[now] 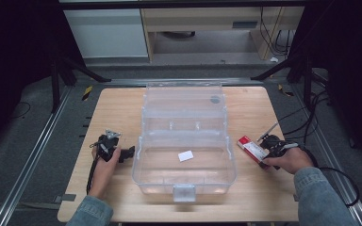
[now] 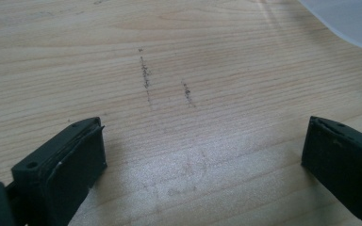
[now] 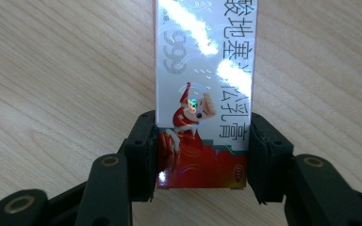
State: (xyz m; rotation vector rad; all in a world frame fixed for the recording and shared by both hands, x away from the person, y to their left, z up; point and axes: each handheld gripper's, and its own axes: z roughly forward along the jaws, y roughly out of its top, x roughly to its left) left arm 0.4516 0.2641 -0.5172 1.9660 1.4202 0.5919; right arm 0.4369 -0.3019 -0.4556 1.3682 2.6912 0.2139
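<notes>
Tabletop [image 1: 118, 108]: light wood with rounded corners, the grain running side to side.
Marks [image 2: 145, 75]: two short, dark, smudged lines on the wood, close together.
Floor [image 1: 28, 141]: grey, around the tabletop on all sides.
Rails [image 1: 33, 155]: metal strips on the floor, one along each side of the tabletop.
Stand legs [image 1: 82, 70]: black, splayed on the floor past both far corners.
Cabinet [image 1: 106, 33]: white, beyond the far edge, at the left.
Wooden unit [image 1: 207, 19]: pale, just beside the cabinet.
Cables [image 1: 311, 113]: black, looping over the floor at the right.
</notes>
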